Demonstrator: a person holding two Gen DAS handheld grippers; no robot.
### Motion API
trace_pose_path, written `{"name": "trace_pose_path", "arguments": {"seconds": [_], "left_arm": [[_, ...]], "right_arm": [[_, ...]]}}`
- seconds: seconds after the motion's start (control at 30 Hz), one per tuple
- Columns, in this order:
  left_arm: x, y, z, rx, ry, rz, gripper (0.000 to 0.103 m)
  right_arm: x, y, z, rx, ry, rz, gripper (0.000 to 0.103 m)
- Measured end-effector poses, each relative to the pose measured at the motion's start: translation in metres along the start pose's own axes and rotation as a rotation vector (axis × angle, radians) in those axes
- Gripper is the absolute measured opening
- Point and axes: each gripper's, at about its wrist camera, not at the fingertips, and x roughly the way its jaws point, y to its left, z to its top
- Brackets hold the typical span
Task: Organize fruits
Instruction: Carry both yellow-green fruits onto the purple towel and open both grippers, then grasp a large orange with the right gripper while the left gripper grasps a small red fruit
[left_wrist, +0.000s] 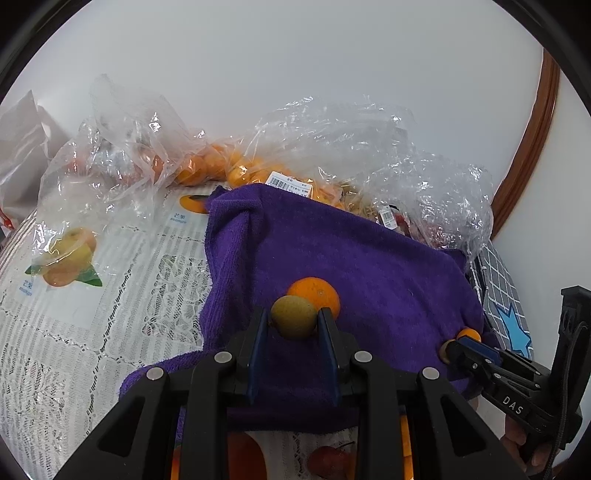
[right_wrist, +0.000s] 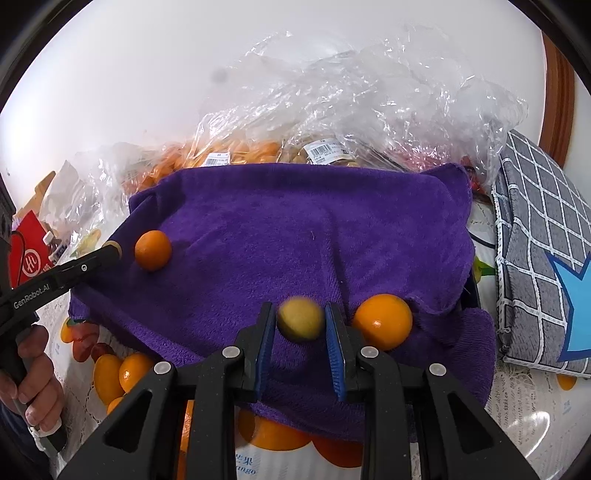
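A purple towel (left_wrist: 351, 258) lies spread on the table; it also shows in the right wrist view (right_wrist: 295, 229). My left gripper (left_wrist: 293, 319) is shut on a small yellow-green fruit (left_wrist: 293, 317), just in front of an orange (left_wrist: 317, 291) on the towel. My right gripper (right_wrist: 301, 319) is shut on another small yellow-green fruit (right_wrist: 301, 318), blurred, beside an orange (right_wrist: 384, 320) on the towel. The right gripper shows in the left wrist view (left_wrist: 448, 350) next to that orange (left_wrist: 469, 334). The left gripper shows in the right wrist view (right_wrist: 112, 249) beside its orange (right_wrist: 152, 250).
Clear plastic bags of oranges (left_wrist: 221, 166) and other fruit (right_wrist: 332, 122) lie behind the towel. A lace tablecloth with fruit prints (left_wrist: 74, 295) covers the table. A grey checked cushion (right_wrist: 535, 258) lies on the right. A red packet (right_wrist: 29, 258) sits at the far left.
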Motion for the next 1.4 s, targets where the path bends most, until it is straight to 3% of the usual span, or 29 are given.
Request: {"name": "trace_pose_path", "arguments": {"seconds": [0.13, 0.37, 0.5, 0.6, 0.9, 1.1, 1.4], "left_arm": [[0.001, 0.001, 0.0, 0.0, 0.005, -0.001, 0.027], [0.001, 0.0, 0.0, 0.005, 0.009, -0.013, 0.026], [0.0, -0.002, -0.001, 0.017, 0.01, -0.006, 0.027], [-0.004, -0.001, -0.001, 0.015, -0.003, -0.004, 0.033], [-0.03, 0.008, -0.004, 0.001, -0.064, 0.022, 0.035], [-0.051, 0.025, -0.012, -0.016, -0.089, 0.046, 0.037], [-0.064, 0.046, -0.02, -0.056, -0.08, 0.064, 0.037]], "right_arm": [[-0.004, 0.001, 0.0, 0.001, -0.014, -0.002, 0.04], [-0.017, 0.002, -0.002, 0.013, -0.042, -0.015, 0.042], [-0.026, 0.001, -0.009, 0.038, -0.056, -0.026, 0.049], [-0.035, 0.0, -0.018, 0.058, -0.055, -0.043, 0.049], [-0.075, 0.006, -0.04, 0.123, -0.066, -0.031, 0.05], [-0.085, 0.023, -0.053, 0.085, -0.05, -0.04, 0.05], [-0.08, 0.056, -0.076, 0.022, 0.005, 0.037, 0.05]]}}
